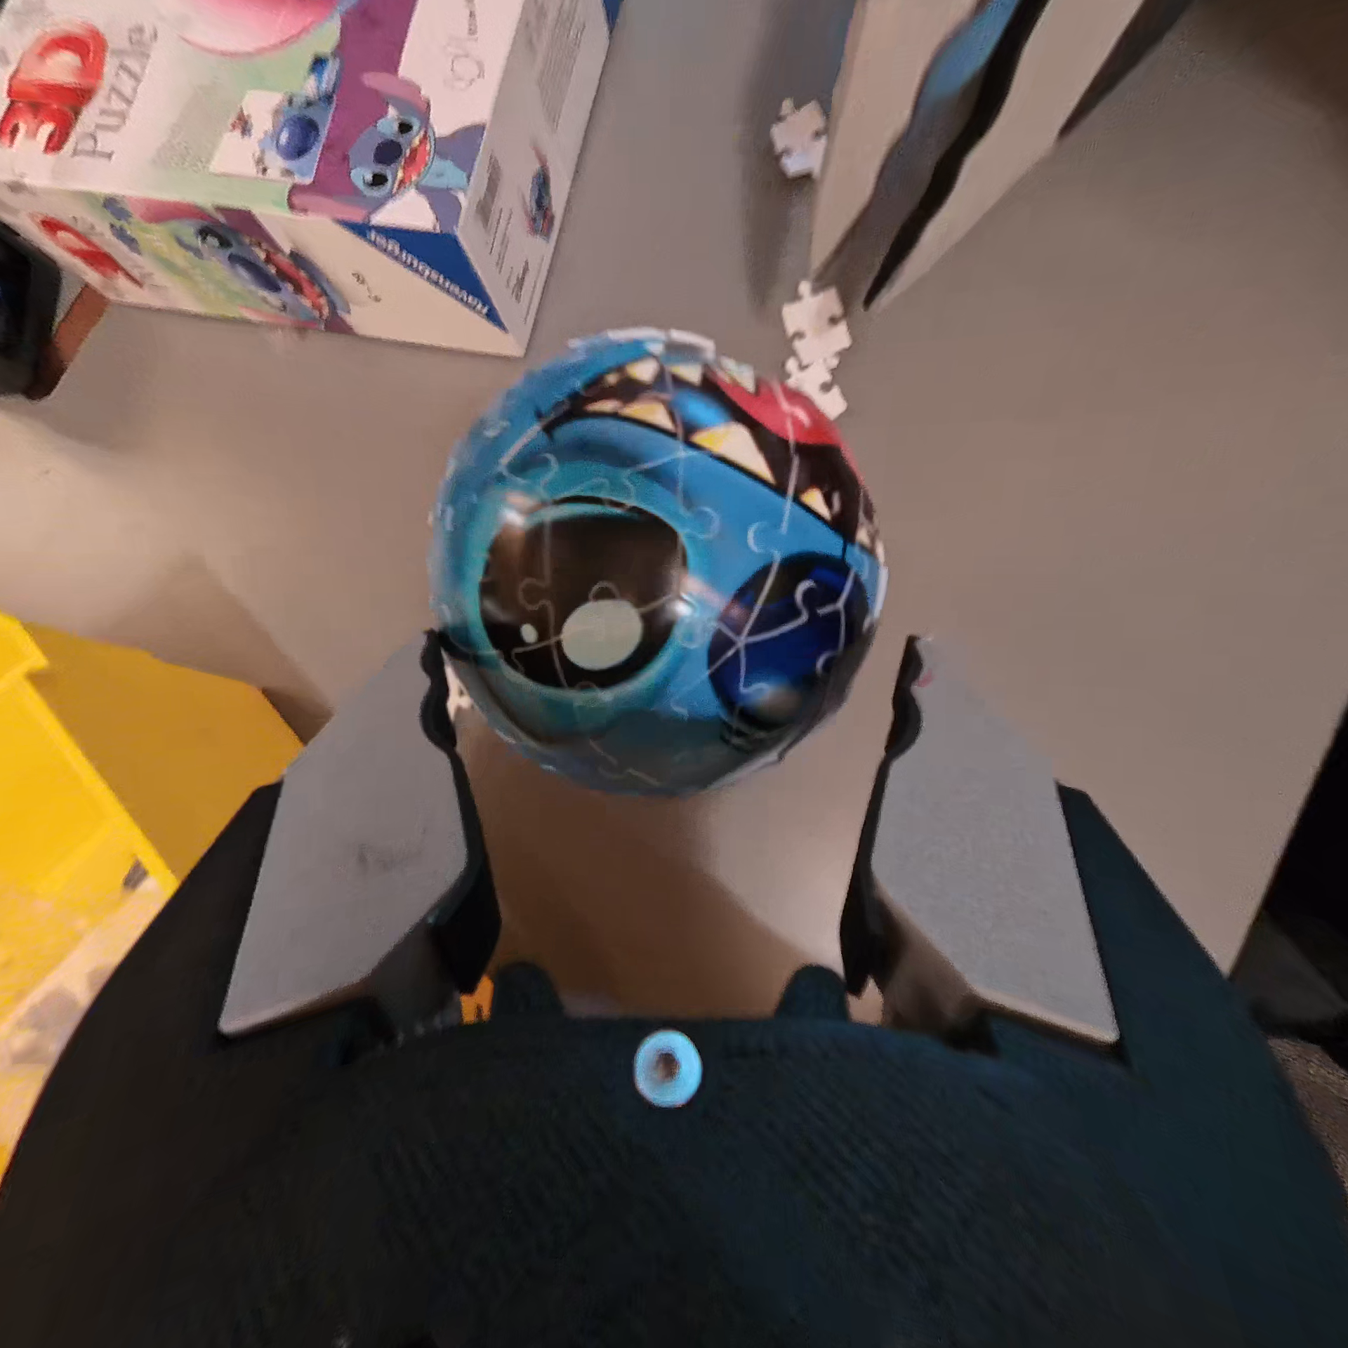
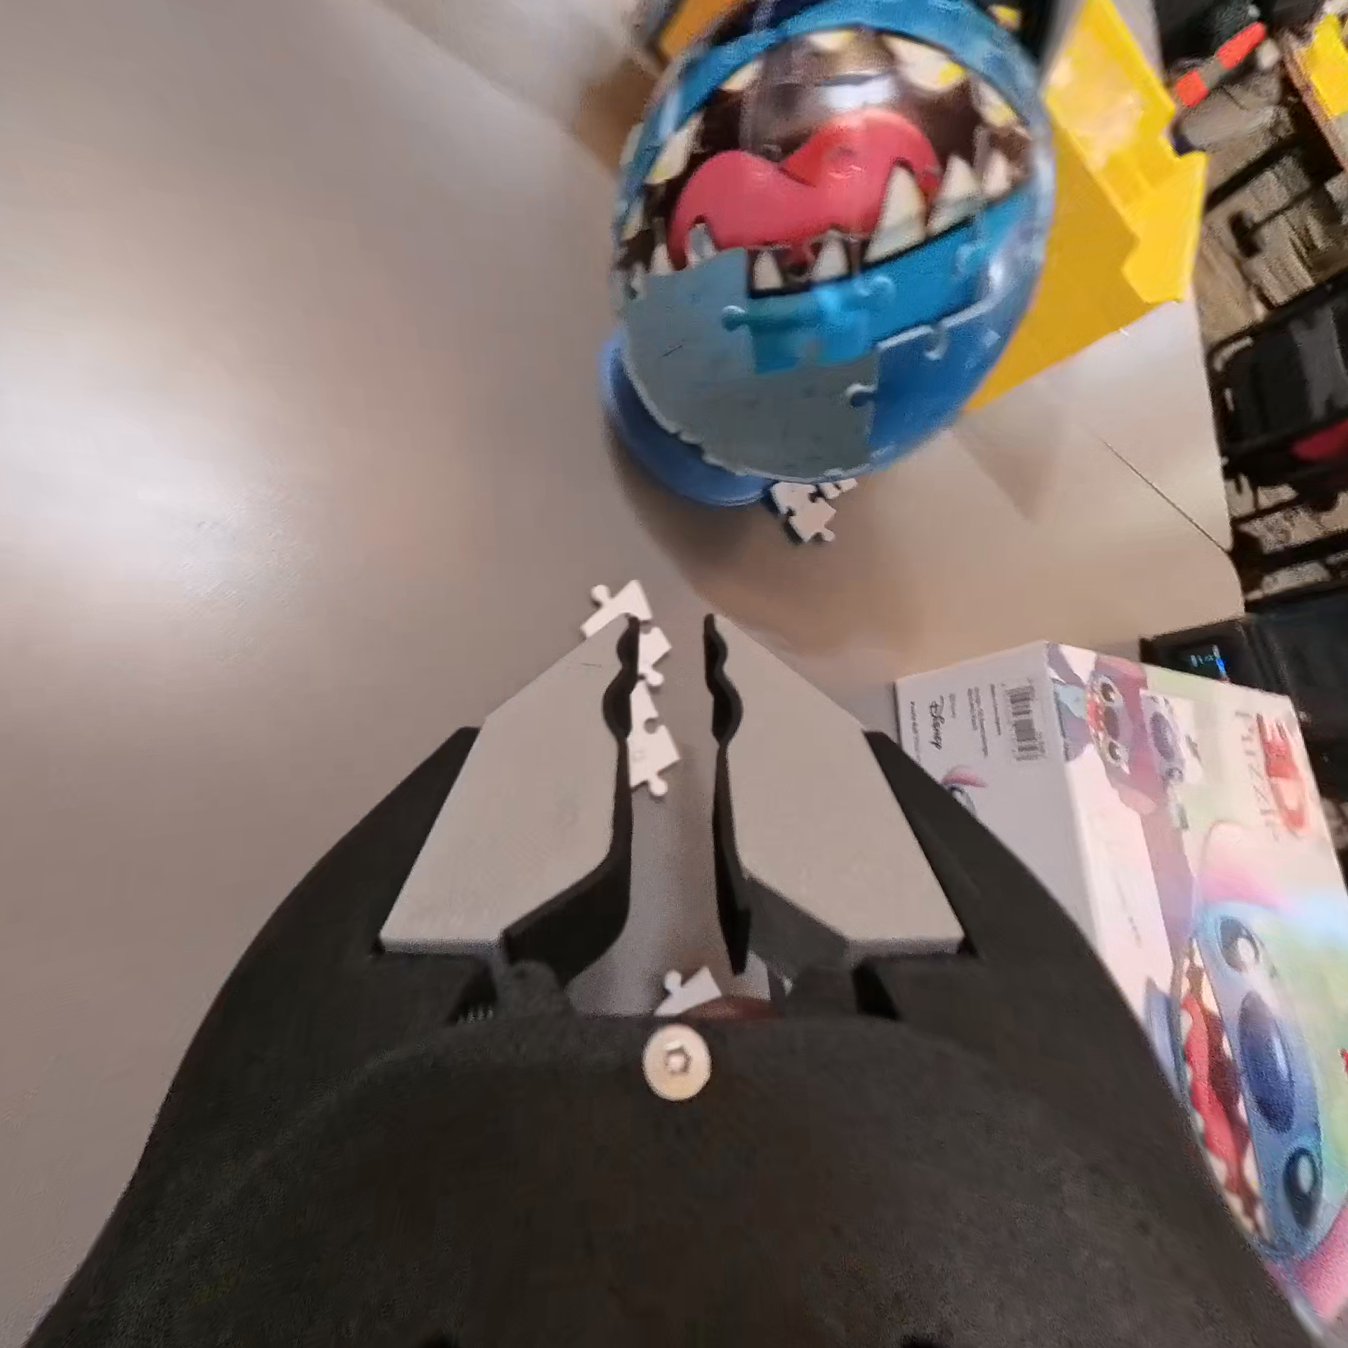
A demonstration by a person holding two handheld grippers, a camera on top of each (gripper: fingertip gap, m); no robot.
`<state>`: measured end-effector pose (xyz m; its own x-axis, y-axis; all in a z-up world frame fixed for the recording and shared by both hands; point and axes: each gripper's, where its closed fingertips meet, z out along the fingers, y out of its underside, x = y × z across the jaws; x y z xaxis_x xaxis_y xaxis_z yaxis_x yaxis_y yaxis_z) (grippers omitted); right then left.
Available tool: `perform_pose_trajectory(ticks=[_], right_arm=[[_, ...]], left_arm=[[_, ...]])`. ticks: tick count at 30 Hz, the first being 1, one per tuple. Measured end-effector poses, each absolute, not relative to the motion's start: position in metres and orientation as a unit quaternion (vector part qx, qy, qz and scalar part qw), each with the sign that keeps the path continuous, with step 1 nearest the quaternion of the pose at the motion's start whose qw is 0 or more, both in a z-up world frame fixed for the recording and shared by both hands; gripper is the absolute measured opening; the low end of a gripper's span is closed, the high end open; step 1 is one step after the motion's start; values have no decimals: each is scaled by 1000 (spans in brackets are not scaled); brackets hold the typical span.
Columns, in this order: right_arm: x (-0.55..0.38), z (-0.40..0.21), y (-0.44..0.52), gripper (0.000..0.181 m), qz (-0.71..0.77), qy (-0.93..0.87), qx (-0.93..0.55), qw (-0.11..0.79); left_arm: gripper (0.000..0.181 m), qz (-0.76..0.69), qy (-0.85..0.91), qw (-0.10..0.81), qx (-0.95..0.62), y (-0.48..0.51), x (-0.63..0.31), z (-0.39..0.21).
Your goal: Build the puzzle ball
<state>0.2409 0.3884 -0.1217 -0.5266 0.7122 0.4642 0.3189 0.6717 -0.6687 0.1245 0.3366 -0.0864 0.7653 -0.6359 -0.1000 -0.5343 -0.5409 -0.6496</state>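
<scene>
The blue puzzle ball (image 1: 656, 562), printed with an eye and a toothy mouth, stands on the grey table just ahead of my left gripper (image 1: 671, 653). The gripper is open wide, with its fingertips at the ball's near sides. In the right wrist view the ball (image 2: 831, 241) sits on a blue stand (image 2: 678, 452) and shows a grey unprinted patch (image 2: 729, 379). My right gripper (image 2: 669, 627) is open by a narrow gap and empty, low over a strip of white loose pieces (image 2: 649, 758). It also shows in the left wrist view (image 1: 948, 146).
Stacked puzzle boxes (image 1: 292, 168) stand beside the ball and show at my right (image 2: 1130, 875). A yellow bin (image 1: 87, 766) (image 2: 1116, 182) sits behind the ball. More white pieces (image 1: 817, 343) (image 2: 802, 510) lie by the stand. Cluttered shelves (image 2: 1284, 365) lie past the table edge. The grippers' ends are close to 15 cm from one another.
</scene>
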Motion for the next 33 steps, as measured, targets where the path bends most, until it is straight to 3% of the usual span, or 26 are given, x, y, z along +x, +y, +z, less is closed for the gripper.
perform_pose_trajectory(ticks=[3, 9, 12, 16, 21, 26, 33], right_arm=[[235, -111, 397, 20, 288, -811, -338, 381], [230, -105, 400, 27, 341, -776, -412, 335], [230, -103, 392, 34, 371, -760, -438, 306], [231, -107, 368, 48, 426, -737, -462, 249], [223, -113, 346, 57, 471, -690, -513, 197], [212, -129, 328, 56, 482, -666, -546, 161], [191, -127, 316, 52, 492, -658, -550, 153]], left_arm=[[125, -30, 313, 343, -885, 325, 120, -106], [117, -41, 239, 387, -889, 287, 136, -131], [112, -57, 209, 440, -872, 277, 137, -114], [118, -49, 196, 491, -847, 302, 114, -62], [126, -81, 286, 435, -850, 344, 110, -47], [118, -191, 328, 327, -865, 339, 122, -79], [126, -110, 307, 343, -881, 310, 122, -98]])
